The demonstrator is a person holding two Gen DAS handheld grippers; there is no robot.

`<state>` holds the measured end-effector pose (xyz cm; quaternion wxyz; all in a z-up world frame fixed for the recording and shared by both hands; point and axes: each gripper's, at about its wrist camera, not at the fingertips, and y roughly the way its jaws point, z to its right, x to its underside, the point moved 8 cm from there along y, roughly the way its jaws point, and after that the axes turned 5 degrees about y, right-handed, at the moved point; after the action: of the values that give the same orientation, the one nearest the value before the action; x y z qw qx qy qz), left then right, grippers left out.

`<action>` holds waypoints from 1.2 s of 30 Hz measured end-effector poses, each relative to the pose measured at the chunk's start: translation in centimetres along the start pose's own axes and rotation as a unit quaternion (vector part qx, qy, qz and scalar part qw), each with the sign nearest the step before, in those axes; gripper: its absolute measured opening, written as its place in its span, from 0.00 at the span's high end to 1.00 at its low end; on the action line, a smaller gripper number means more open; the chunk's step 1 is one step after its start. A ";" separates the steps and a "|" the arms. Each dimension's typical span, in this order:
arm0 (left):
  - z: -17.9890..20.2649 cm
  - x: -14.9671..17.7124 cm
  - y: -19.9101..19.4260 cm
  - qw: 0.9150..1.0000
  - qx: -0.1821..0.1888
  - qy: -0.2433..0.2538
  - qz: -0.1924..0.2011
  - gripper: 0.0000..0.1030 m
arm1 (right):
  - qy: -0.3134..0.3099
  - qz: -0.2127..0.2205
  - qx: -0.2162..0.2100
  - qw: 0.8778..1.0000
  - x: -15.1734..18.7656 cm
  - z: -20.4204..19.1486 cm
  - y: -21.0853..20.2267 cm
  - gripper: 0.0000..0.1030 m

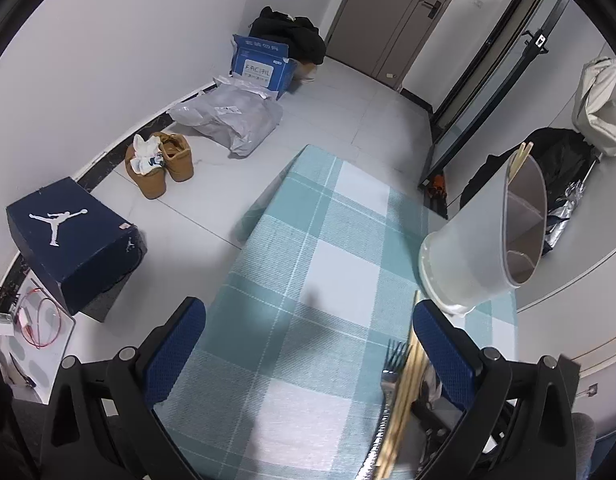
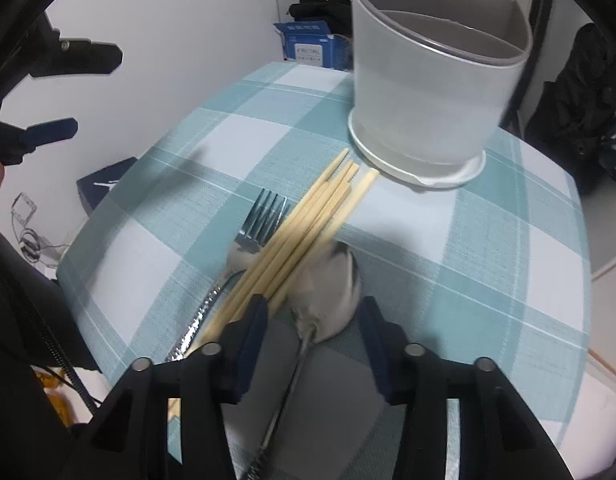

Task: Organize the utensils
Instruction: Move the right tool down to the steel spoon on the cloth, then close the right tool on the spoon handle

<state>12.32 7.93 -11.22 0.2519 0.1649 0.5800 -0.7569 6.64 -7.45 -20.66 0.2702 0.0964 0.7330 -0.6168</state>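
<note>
A white utensil holder (image 2: 432, 80) with inner dividers stands at the far side of a teal checked table (image 2: 508, 240). Several wooden chopsticks (image 2: 308, 232) lie in a bundle in front of it, over a metal fork (image 2: 259, 224) and beside a metal spoon (image 2: 332, 296). My right gripper (image 2: 314, 312) is open, low over the spoon, its jaws on either side of the spoon's neck. My left gripper (image 1: 308, 320) is open and empty above the table, left of the holder (image 1: 480, 240), the chopsticks (image 1: 404, 400) and the fork (image 1: 392, 368). Chopstick tips stick out of the holder.
The table's left edge drops to a tiled floor with a dark shoe box (image 1: 71, 236), brown shoes (image 1: 163, 164), a plastic bag (image 1: 231, 120) and a blue box (image 1: 263, 64). Dark clothing (image 1: 556, 168) lies on a white surface to the right.
</note>
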 end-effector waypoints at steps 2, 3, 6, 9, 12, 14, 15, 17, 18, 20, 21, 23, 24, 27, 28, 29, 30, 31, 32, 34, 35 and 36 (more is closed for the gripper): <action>-0.1 0.3 0.3 1.000 -0.005 0.006 -0.006 0.01 | 0.011 0.001 -0.003 1.000 -0.3 0.2 0.2 0.68; -0.2 0.5 0.5 1.000 -0.007 0.009 -0.010 0.01 | 0.014 0.001 -0.004 1.000 -0.4 0.4 0.2 0.68; -0.3 1.0 1.0 1.000 -0.011 0.017 -0.023 0.01 | 0.018 0.001 -0.006 1.000 -0.4 0.6 0.2 0.68; 0.3 1.5 1.4 0.999 -0.018 0.039 -0.034 0.01 | 0.012 0.004 -0.001 1.000 -0.1 0.8 -0.1 0.68; 1.5 2.4 2.0 0.996 -0.017 0.074 -0.048 0.01 | 0.019 0.011 0.001 1.000 -0.1 1.4 -0.3 0.69; 2.6 3.4 3.0 0.992 -0.013 0.102 -0.066 0.01 | 0.032 0.018 -0.002 0.999 -0.2 2.2 -0.7 0.69; 2.9 3.6 3.3 0.991 -0.011 0.110 -0.073 0.01 | 0.040 0.024 -0.003 0.999 -0.3 2.7 -1.0 0.69; 3.6 4.6 4.5 0.988 -0.002 0.121 -0.095 0.01 | 0.059 0.038 -0.011 0.997 -0.5 3.7 -1.6 0.69; 3.7 4.9 4.8 0.987 -0.005 0.126 -0.103 0.01 | 0.073 0.050 -0.020 0.996 -0.7 4.3 -2.0 0.69; 4.0 5.6 5.3 0.983 -0.018 0.143 -0.114 0.01 | 0.091 0.062 -0.027 0.994 -1.1 5.1 -2.5 0.69; 4.1 5.9 5.5 0.981 -0.022 0.152 -0.119 0.01 | 0.098 0.070 -0.031 0.992 -1.1 5.5 -3.0 0.69; 4.4 6.4 5.7 0.977 -0.027 0.167 -0.127 0.01 | 0.107 0.089 -0.042 0.989 -1.2 6.4 -4.0 0.69; 4.5 6.6 5.8 0.976 -0.032 0.173 -0.129 0.01 | 0.110 0.095 -0.041 0.989 -1.4 6.8 -4.2 0.69; 4.7 7.2 6.1 0.972 -0.042 0.185 -0.140 0.01 | 0.117 0.103 -0.045 0.987 -2.0 7.3 -4.8 0.96; 4.8 7.2 6.1 0.971 -0.049 0.191 -0.139 0.01 | 0.116 0.110 -0.046 0.986 -2.2 7.5 -5.0 0.97; 4.9 7.3 6.0 0.969 -0.051 0.198 -0.138 0.01 | 0.113 0.110 -0.049 0.986 -2.2 7.5 -5.0 0.97; 5.0 7.3 6.2 0.968 -0.055 0.202 -0.139 0.01 | 0.110 0.106 -0.050 0.987 -2.1 7.4 -4.8 0.97; 5.0 7.2 6.1 0.968 -0.057 0.202 -0.138 0.01 | 0.107 0.098 -0.049 0.988 -2.0 7.4 -4.5 0.97; 4.9 7.2 6.1 0.968 -0.059 0.201 -0.141 0.01 | 0.110 0.096 -0.054 0.988 -1.8 7.4 -4.6 0.97; 4.8 7.2 6.2 0.967 -0.059 0.201 -0.142 0.01 | 0.116 0.094 -0.065 0.987 -1.9 7.2 -4.3 0.97; 5.0 7.2 6.3 0.967 -0.059 0.201 -0.143 0.01 | 0.113 0.097 -0.063 0.987 -1.9 7.3 -4.4 0.97; 5.0 7.2 6.3 0.967 -0.060 0.201 -0.144 0.01 | 0.113 0.097 -0.065 0.987 -1.9 7.3 -4.4 0.97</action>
<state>10.26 0.49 -18.78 0.0280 0.2127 0.6810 -0.7001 8.16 -15.05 -16.66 0.2497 0.2179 0.7846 -0.5240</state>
